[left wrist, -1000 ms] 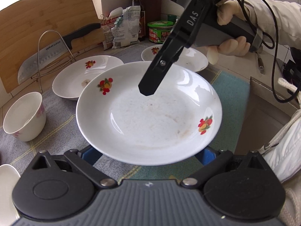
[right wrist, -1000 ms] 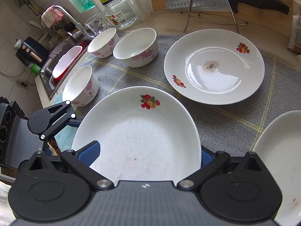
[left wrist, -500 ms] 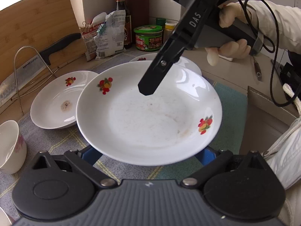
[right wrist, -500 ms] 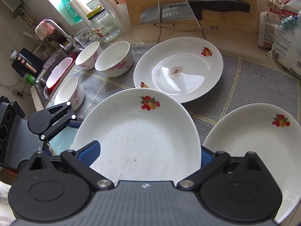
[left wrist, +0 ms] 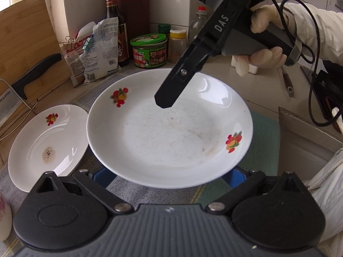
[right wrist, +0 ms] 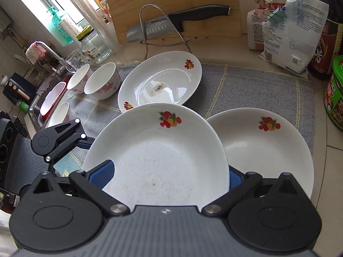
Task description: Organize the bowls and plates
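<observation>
Plate: rigid glazed ceramic, slippery, breakable. Left hand-held gripper and right hand-held gripper each clamped on opposite rims; best hold there.

A: The round white ceramic plate carries red-and-orange fruit prints with green leaves, and faint brown speckles in its well.

B: Same print on the second white plate. The third white plate has a brown-grey smear at its centre.

A: The white bowls wear pink blossoms. The cloth is grey, crossed by pale yellow lines.

B: Blue pads on black fingers.
</observation>
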